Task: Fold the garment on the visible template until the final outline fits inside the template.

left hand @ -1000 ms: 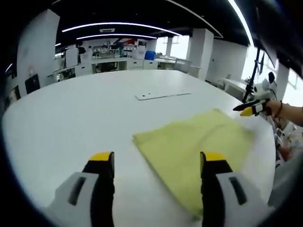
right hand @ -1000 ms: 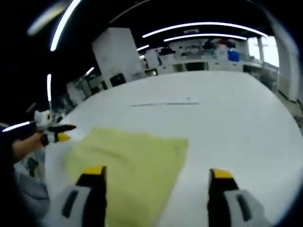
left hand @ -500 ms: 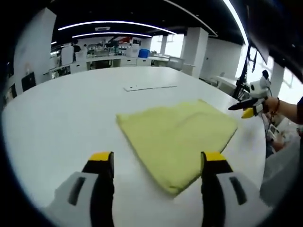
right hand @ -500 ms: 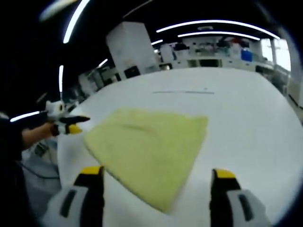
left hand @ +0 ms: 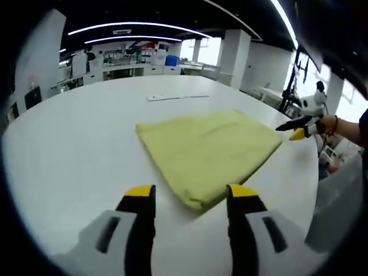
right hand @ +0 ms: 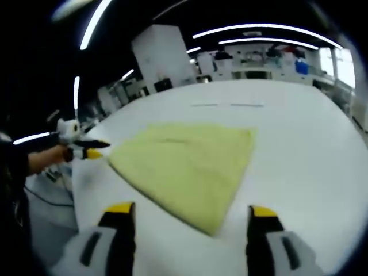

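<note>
Folded yellow garment [left hand: 207,150] lies flat on white surface [left hand: 75,144]. Left hand-held gripper [left hand: 190,198] jaws spread, just short of garment's near corner; right hand-held gripper [right hand: 192,215] likewise spread, not touching.

A broad white counter [left hand: 69,149] lies bare around a folded yellow garment [left hand: 207,149], open to approach from every side. A flat strip [left hand: 175,97] lies well beyond it.
</note>
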